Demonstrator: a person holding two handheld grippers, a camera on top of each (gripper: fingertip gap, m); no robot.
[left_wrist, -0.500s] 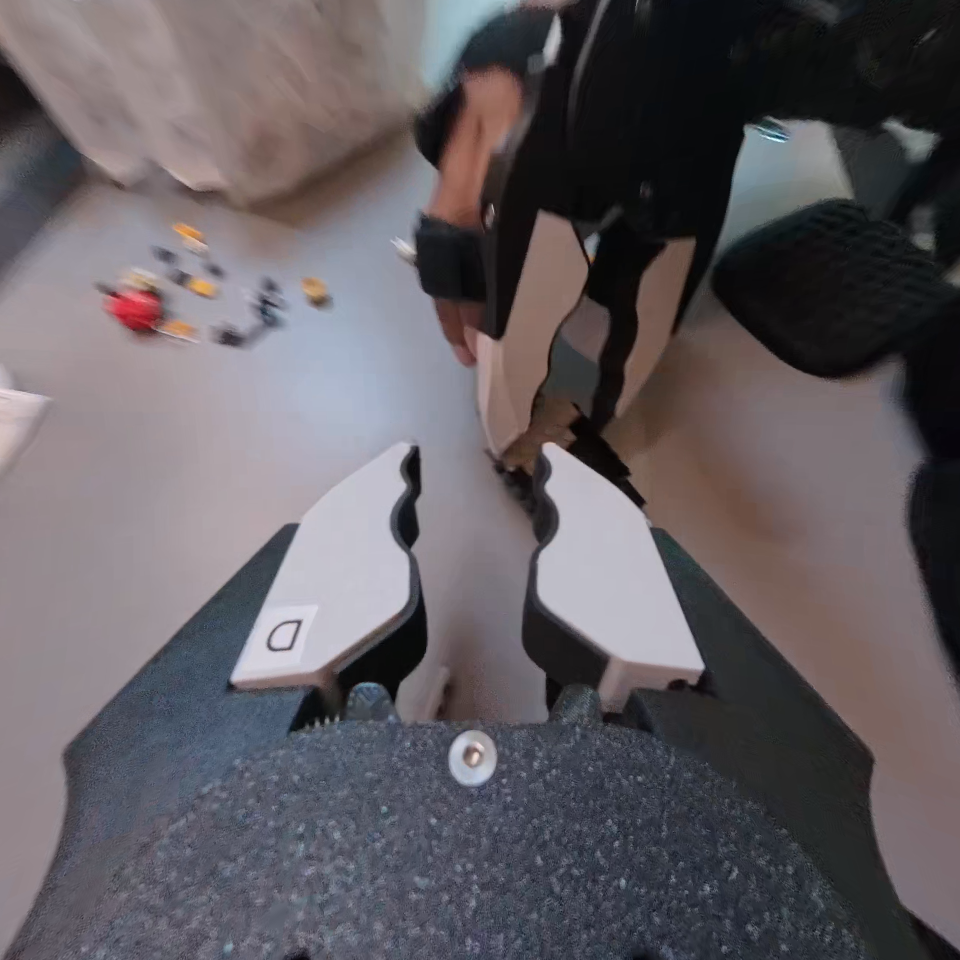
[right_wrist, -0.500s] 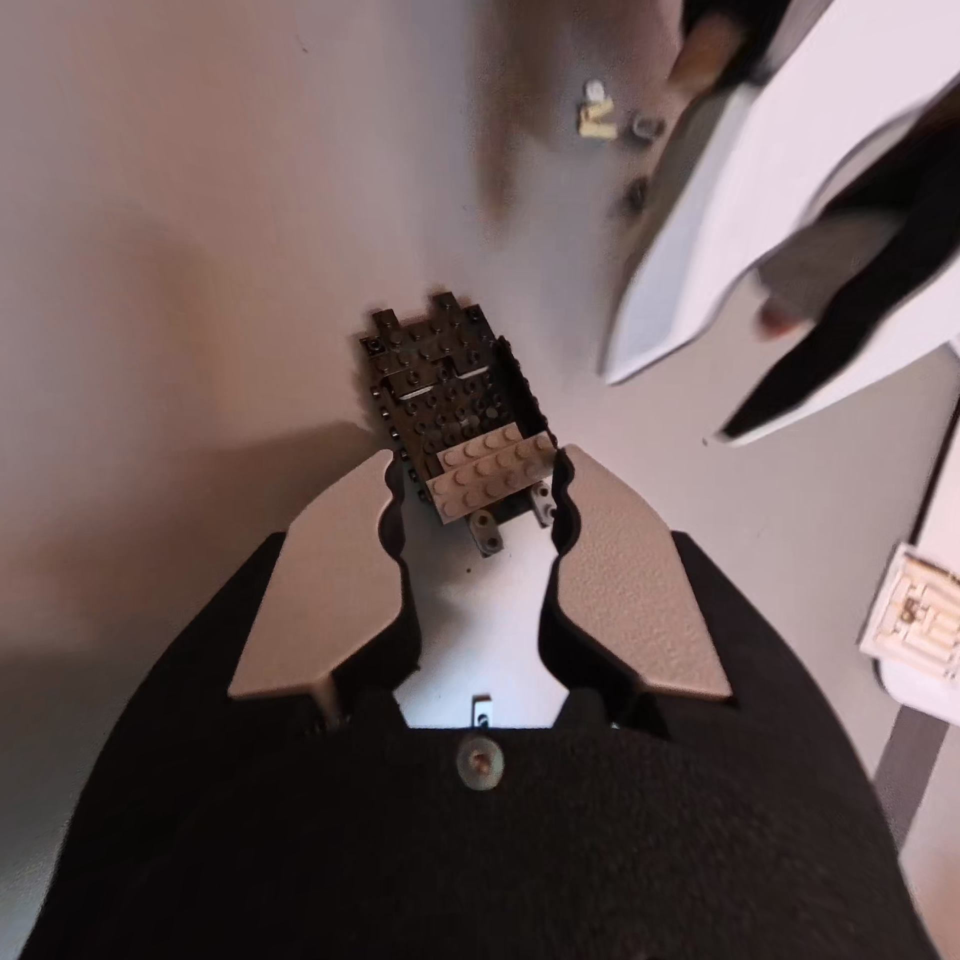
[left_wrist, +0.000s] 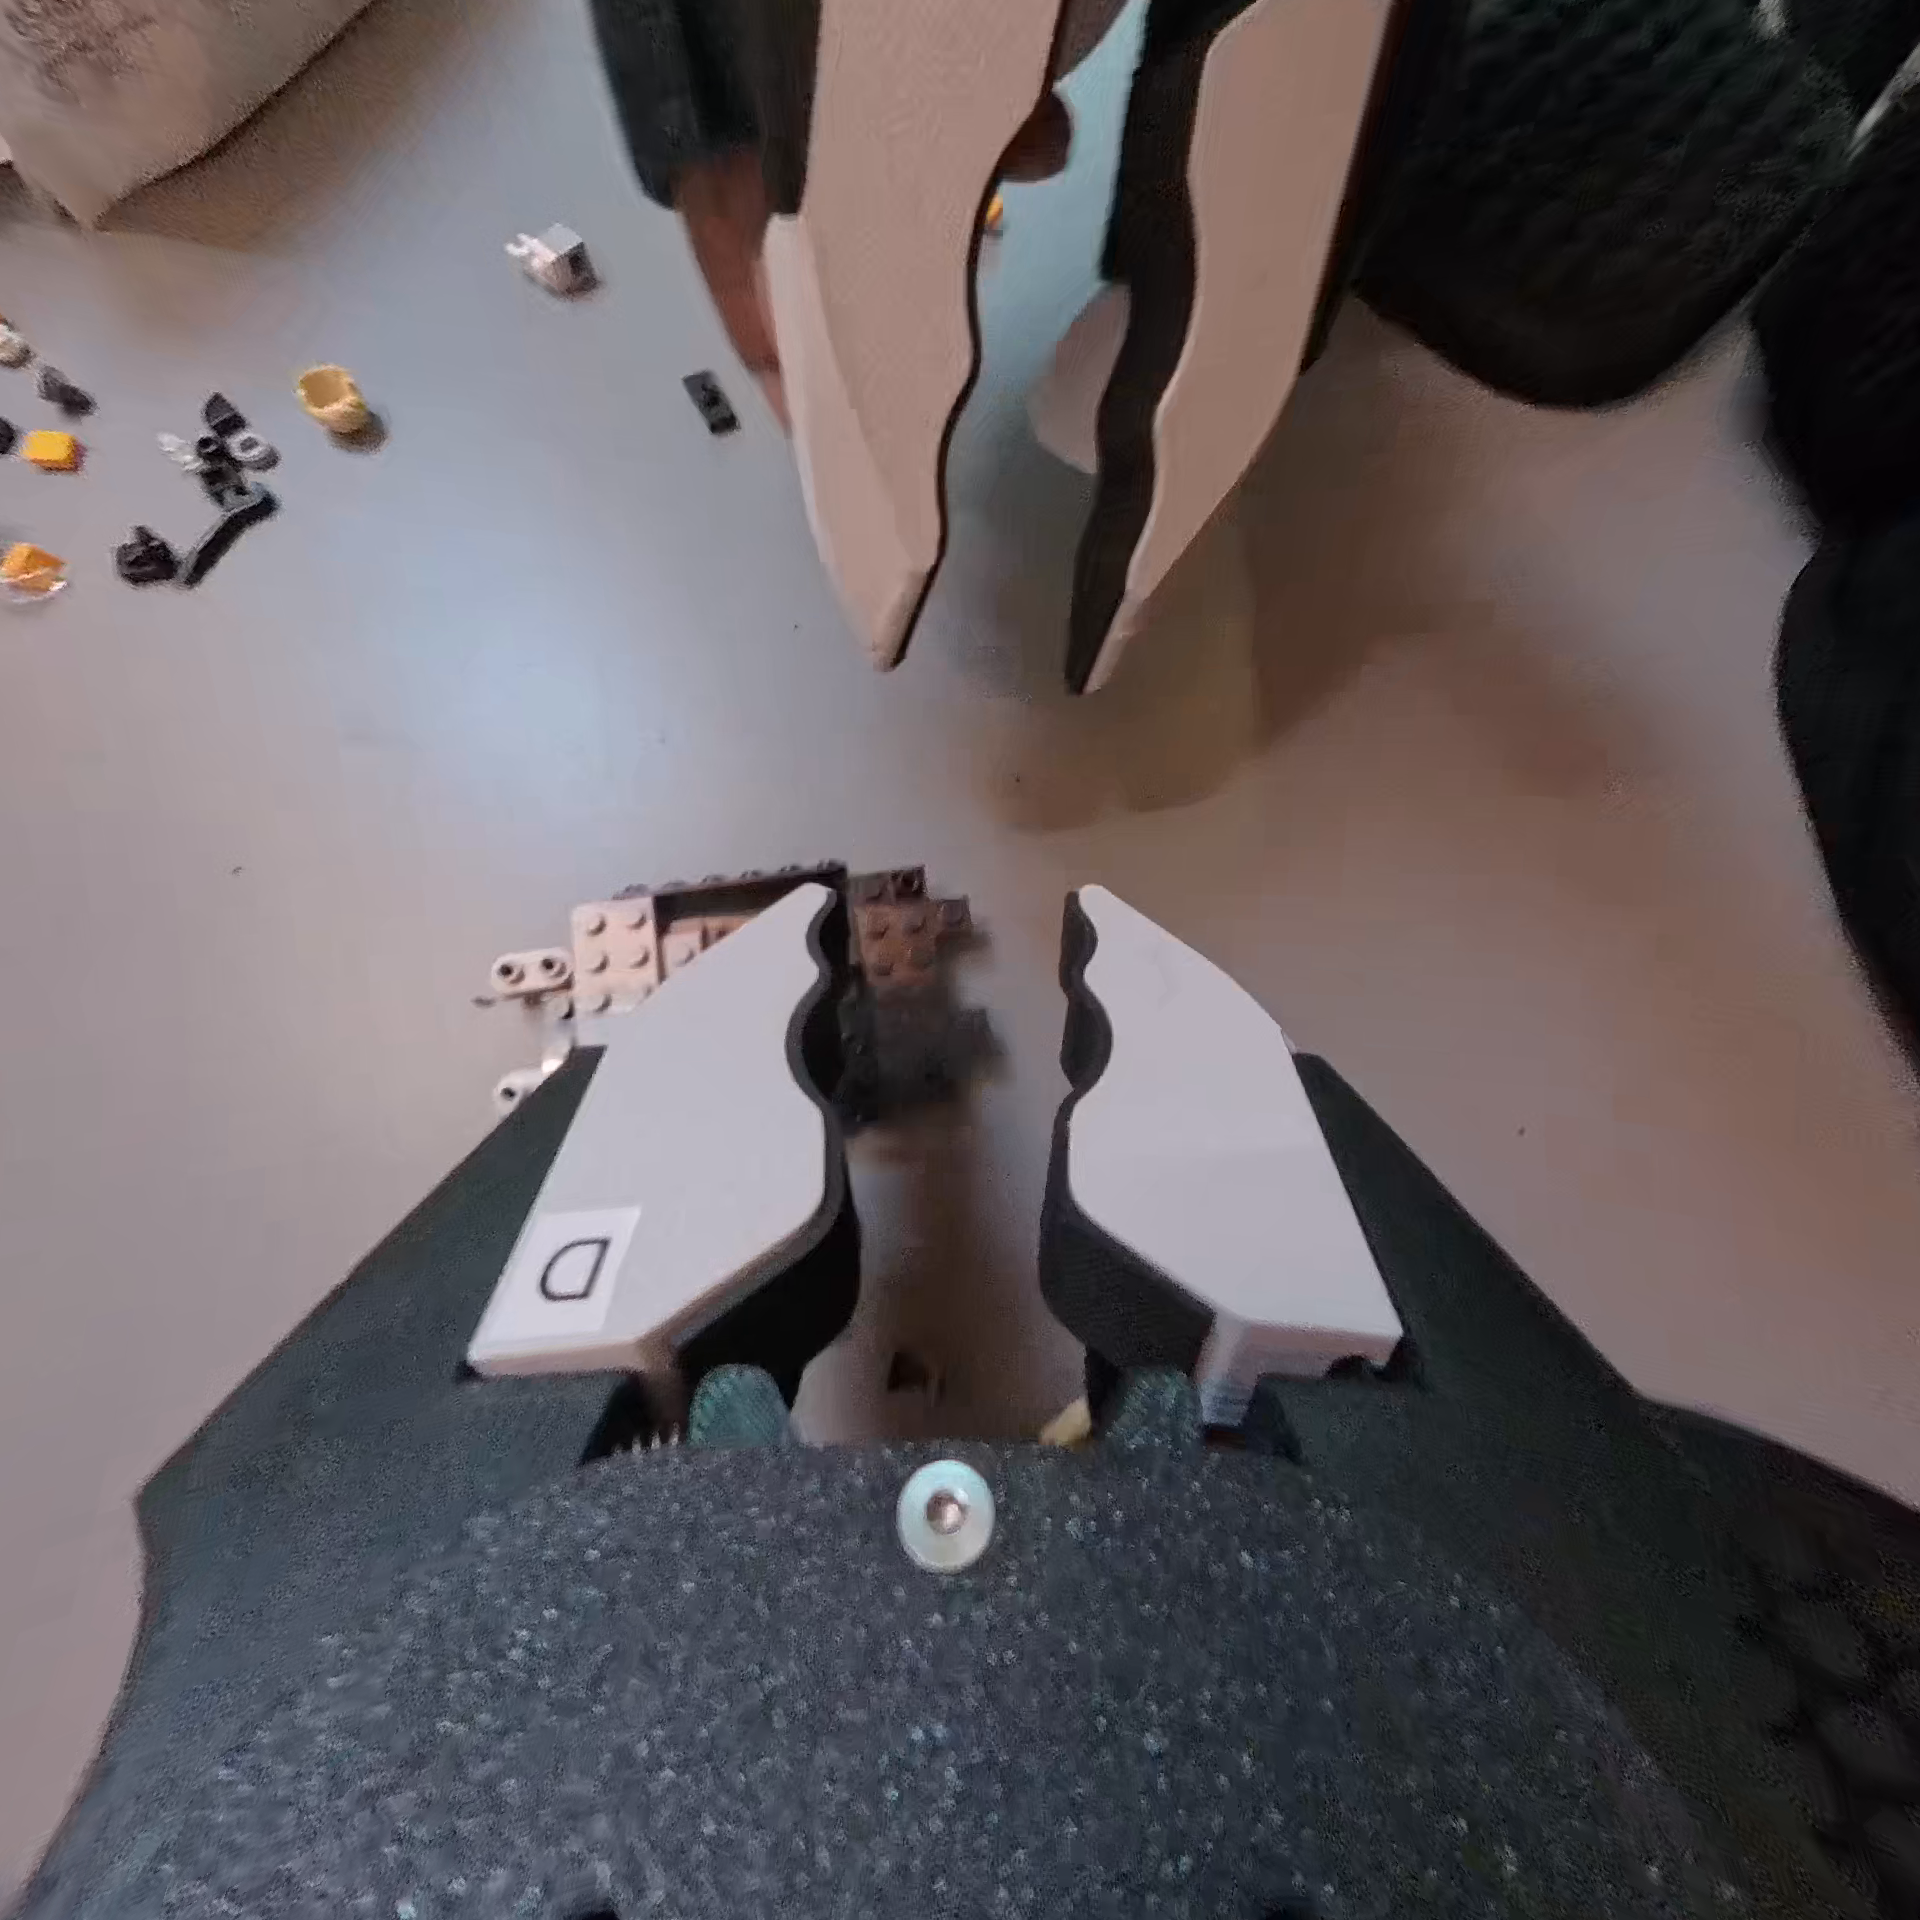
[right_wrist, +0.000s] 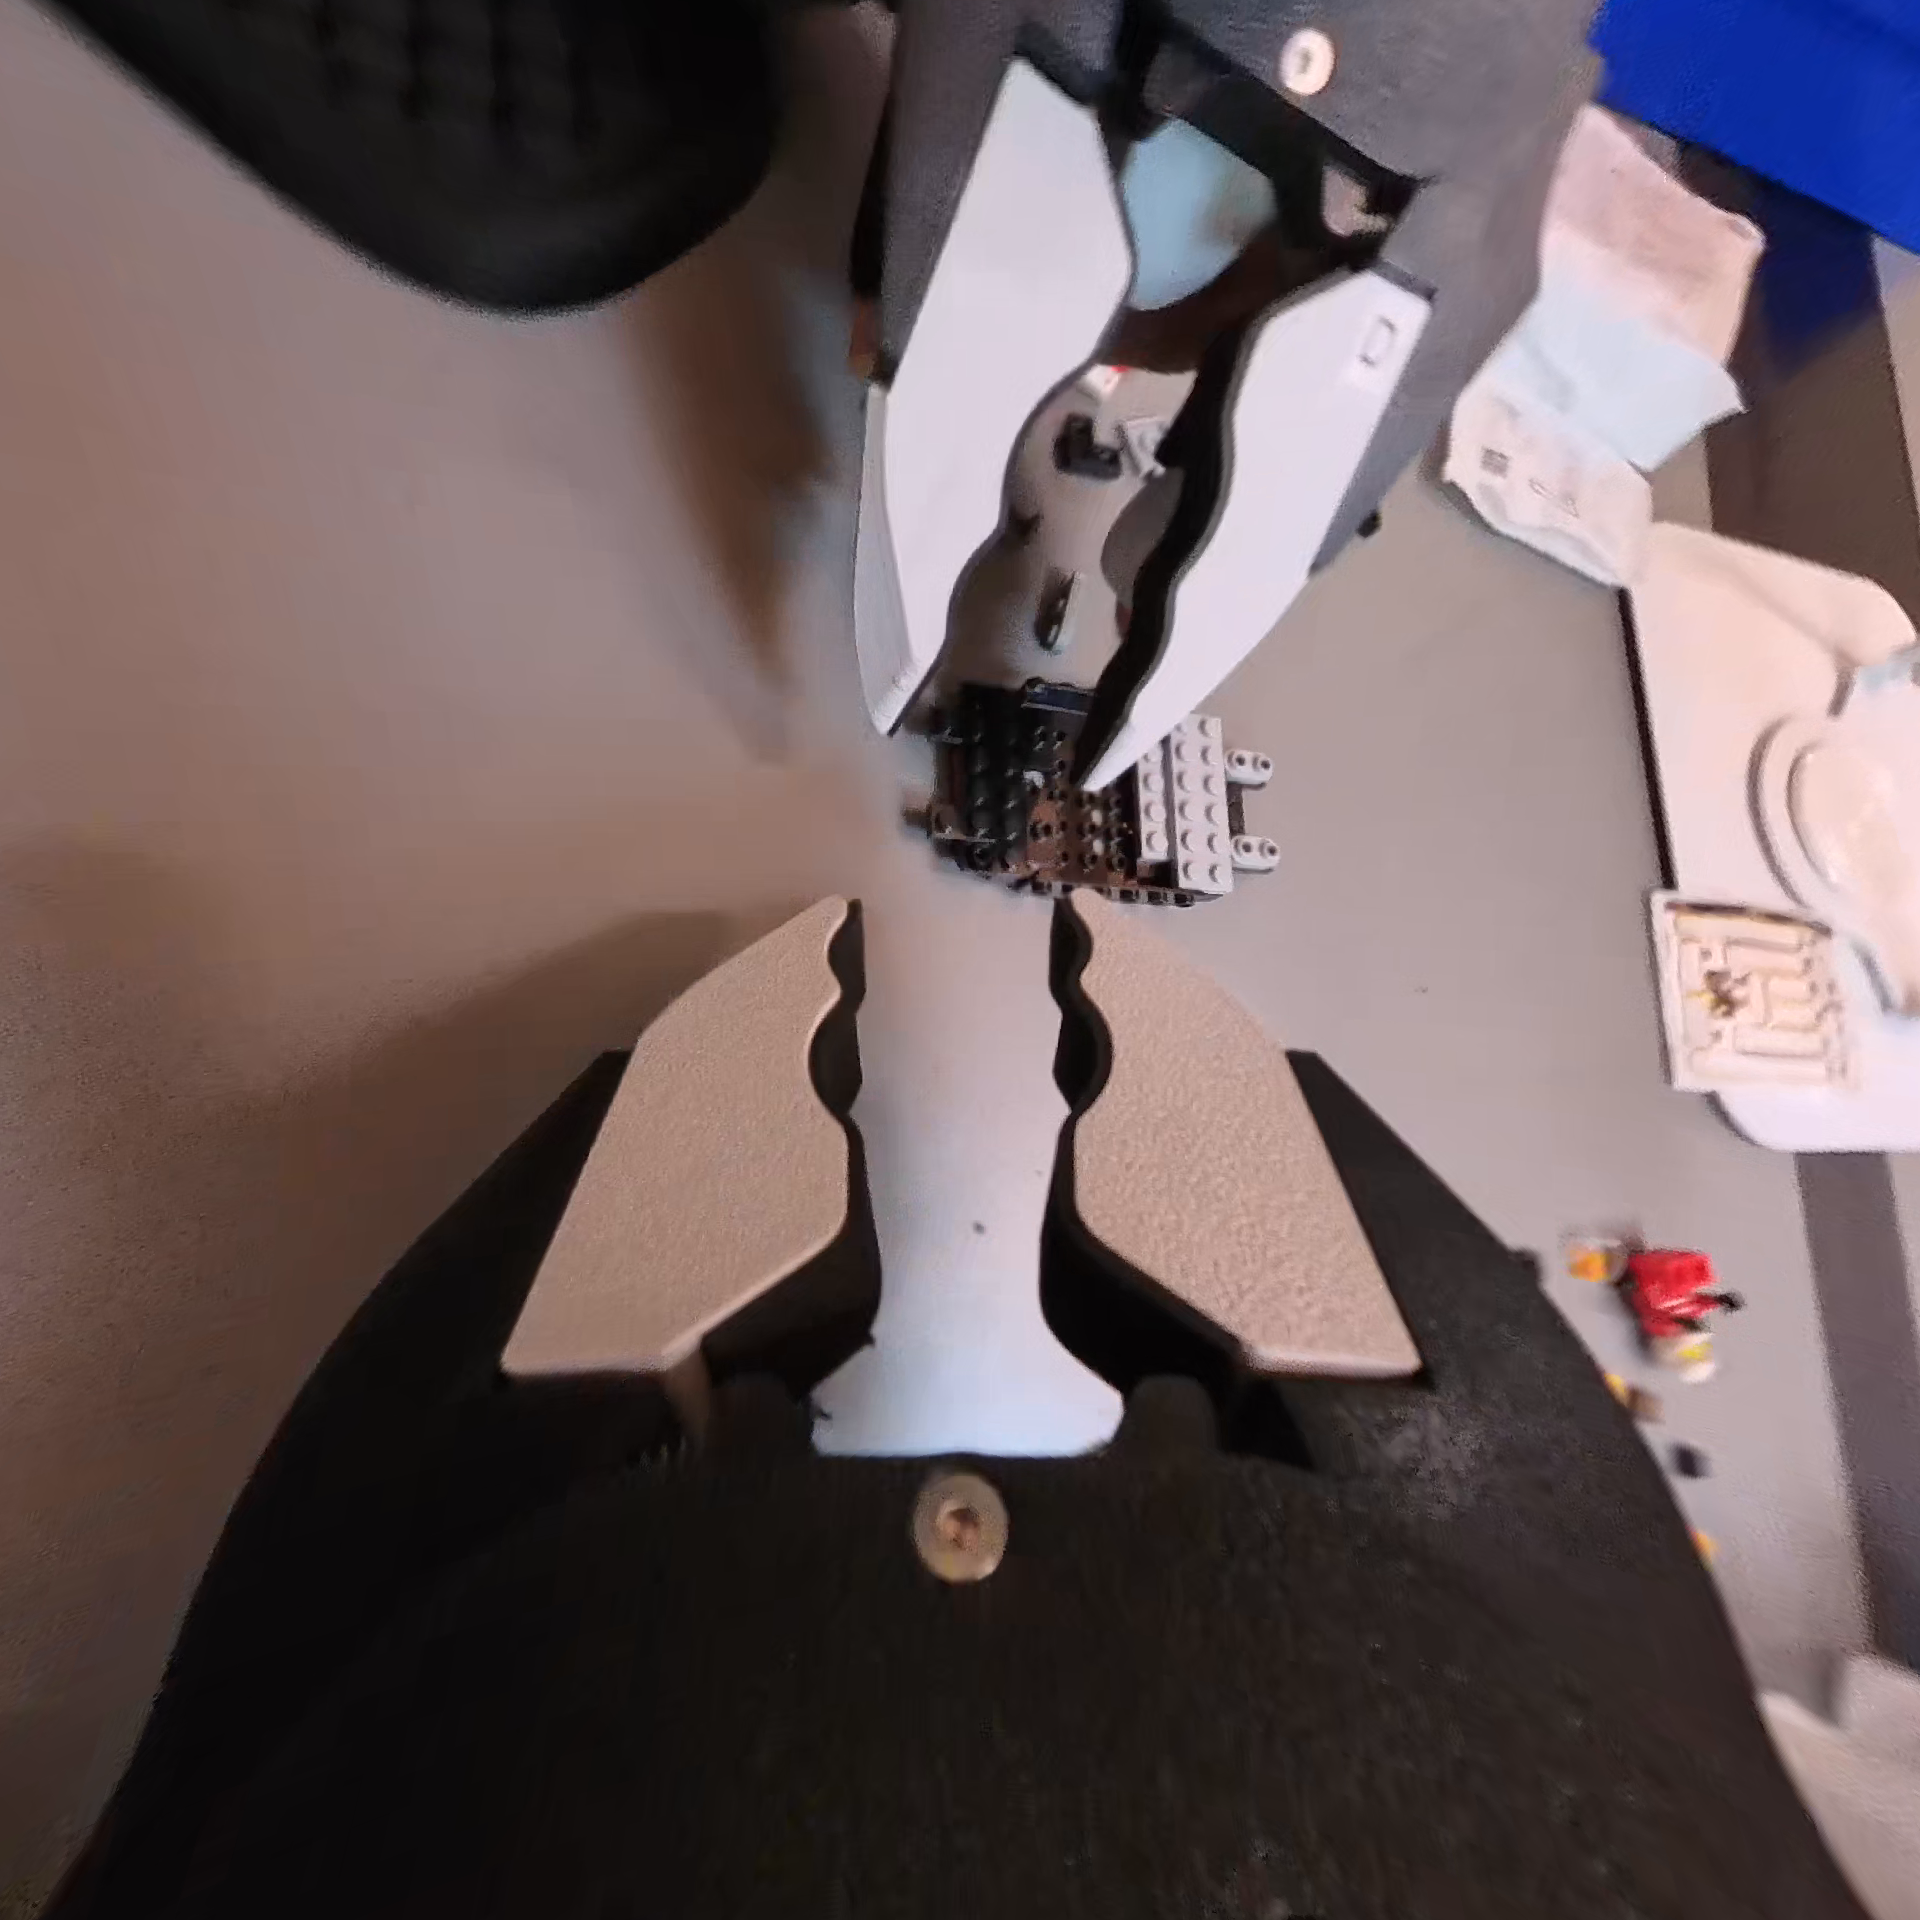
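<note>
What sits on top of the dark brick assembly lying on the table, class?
Light grey studded bricks sit on one end of the dark brick assembly. The left tool hangs open over it, one finger covering part of its top. What is underneath cannot be seen.

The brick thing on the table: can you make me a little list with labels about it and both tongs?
Model: black and grey toy-brick build lying on the grey table
Left tongs: open, straddling the model's dark part, one finger over it
Right tongs: open, nothing between them, just short of the model
Nearby: small loose toy pieces, red toy figure
</note>
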